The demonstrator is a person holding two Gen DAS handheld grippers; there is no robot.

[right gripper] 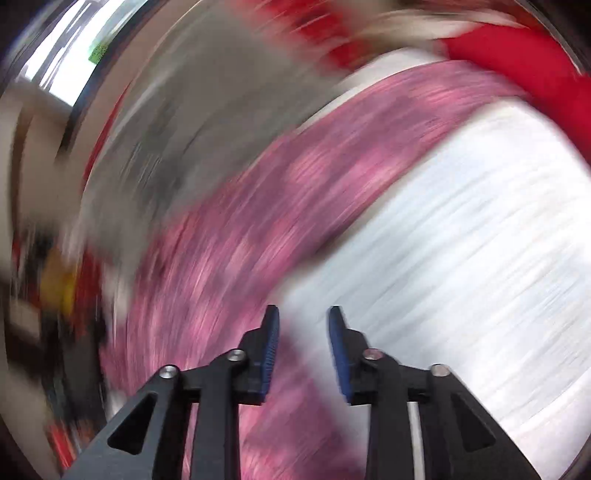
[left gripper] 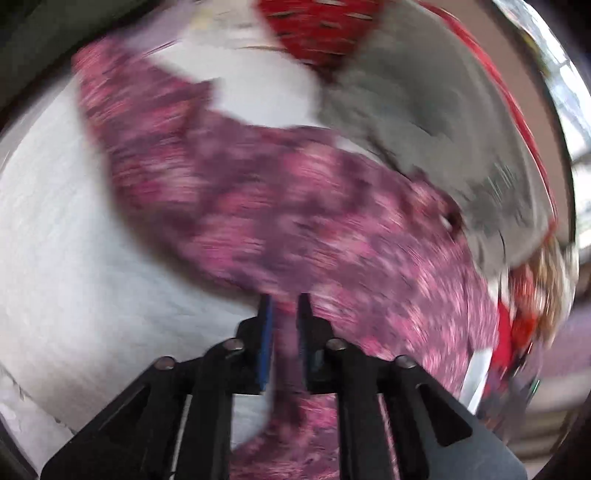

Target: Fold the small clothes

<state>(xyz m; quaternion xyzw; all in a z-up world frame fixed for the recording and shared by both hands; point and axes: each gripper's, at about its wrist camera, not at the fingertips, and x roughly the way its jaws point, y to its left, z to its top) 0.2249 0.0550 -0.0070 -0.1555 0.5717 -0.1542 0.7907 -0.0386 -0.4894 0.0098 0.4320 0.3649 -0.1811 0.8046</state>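
Two blurred fisheye views look down along a pair of hand-held tools at a small pink-and-purple mottled knit garment [left gripper: 295,206] spread across a white cloth-covered tabletop [left gripper: 62,258]. The garment lies in a long curved band across the middle of the surface.

The left tool [left gripper: 285,306] has its blue-padded jaws standing a narrow way apart, with a strip of the pink fabric running between them. The blur hides whether the pads press on it, so whether it is grasped cannot be told.

The right tool [right gripper: 303,317] is released, its jaws parted over bare white cloth just beside the garment's edge, with nothing between them.

The step in hand appears to be mid-fold: a let-go after carrying an edge, or a move to a fresh hold. The next move probably calls for steadying both tools, finding a clean edge or corner, and laying it flat without dragging the layer beneath.

A crumpled grey garment [left gripper: 424,122] touches the pink one on its far side, and a red patterned cloth [left gripper: 317,26] lies beyond. Both crowd the folding space and could be caught up in it.
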